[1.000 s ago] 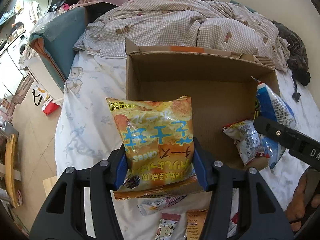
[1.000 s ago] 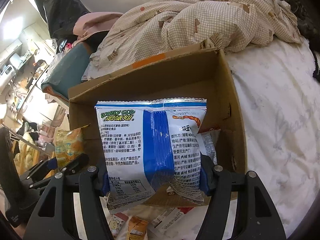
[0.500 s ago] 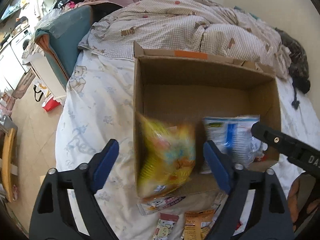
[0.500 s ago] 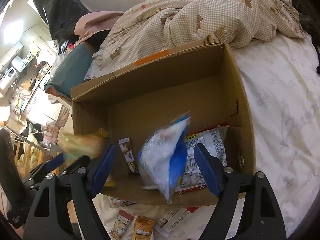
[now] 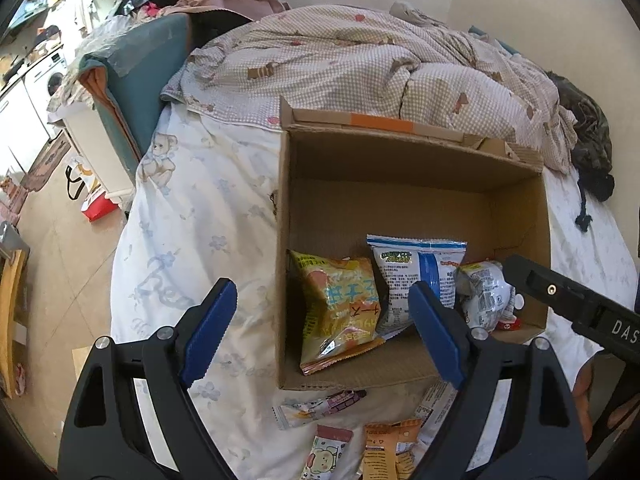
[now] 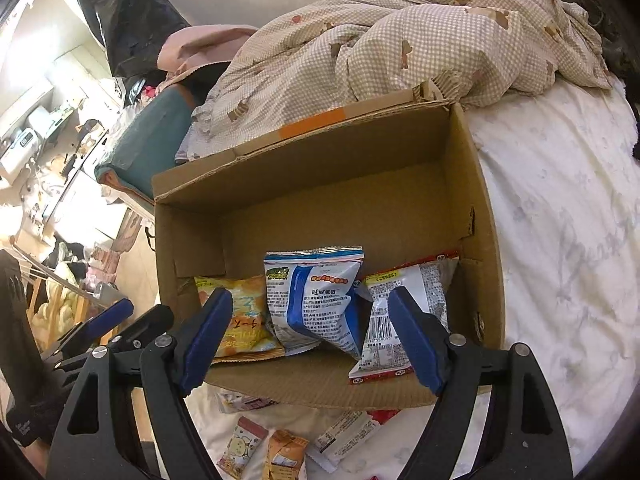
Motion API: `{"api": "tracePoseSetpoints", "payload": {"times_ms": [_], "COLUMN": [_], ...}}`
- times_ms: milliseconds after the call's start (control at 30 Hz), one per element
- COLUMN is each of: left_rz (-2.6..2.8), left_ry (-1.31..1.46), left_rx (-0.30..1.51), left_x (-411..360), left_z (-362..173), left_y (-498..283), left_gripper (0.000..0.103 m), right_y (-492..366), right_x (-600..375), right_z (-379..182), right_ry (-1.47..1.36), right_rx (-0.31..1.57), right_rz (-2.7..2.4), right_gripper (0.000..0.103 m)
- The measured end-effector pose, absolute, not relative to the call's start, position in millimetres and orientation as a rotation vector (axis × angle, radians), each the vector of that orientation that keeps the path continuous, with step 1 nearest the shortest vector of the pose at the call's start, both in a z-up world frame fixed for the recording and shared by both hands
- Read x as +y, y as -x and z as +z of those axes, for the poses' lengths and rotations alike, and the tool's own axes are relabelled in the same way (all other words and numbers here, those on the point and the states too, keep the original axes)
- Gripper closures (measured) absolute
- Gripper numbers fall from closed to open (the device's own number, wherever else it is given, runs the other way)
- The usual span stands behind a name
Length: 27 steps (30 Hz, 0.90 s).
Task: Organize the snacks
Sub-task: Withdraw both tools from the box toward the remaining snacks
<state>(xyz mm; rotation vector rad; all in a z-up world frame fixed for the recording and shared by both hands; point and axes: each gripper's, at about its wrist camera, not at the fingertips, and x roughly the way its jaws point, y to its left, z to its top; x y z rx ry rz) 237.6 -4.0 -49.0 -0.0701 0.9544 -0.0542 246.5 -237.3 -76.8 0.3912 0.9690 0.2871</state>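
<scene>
Now that both bags have dropped from my grips, my left gripper point(image 5: 320, 328) and right gripper point(image 6: 310, 338) stand wide apart, holding nothing. Inside the cardboard box point(image 5: 400, 184), the yellow cheese-snack bag point(image 5: 340, 316) leans beside the blue-and-white bag point(image 6: 316, 300), just ahead of my fingers. More small packets point(image 6: 276, 448), perhaps wafers, lie on the bedsheet point(image 5: 192, 240) beneath my grippers, awaiting collection.
</scene>
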Motion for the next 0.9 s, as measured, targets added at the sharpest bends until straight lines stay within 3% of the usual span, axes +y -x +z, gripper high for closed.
{"api": "tracePoseSetpoints", "payload": {"times_ms": [333, 900], "left_rz": [0.016, 0.042], "left_ry": [0.159, 0.082], "left_rx": [0.892, 0.846], "left_x": [24, 30], "left_z": [-29, -13], "left_y": [-216, -163], "left_gripper": [0.018, 0.018], "right_y": [-221, -149], "right_x": [-252, -276], "right_z": [-54, -41], "right_ry": [-0.397, -0.411], "right_rx": [0.938, 0.930], "right_rz": [0.274, 0.230], "right_gripper": [0.020, 0.020]}}
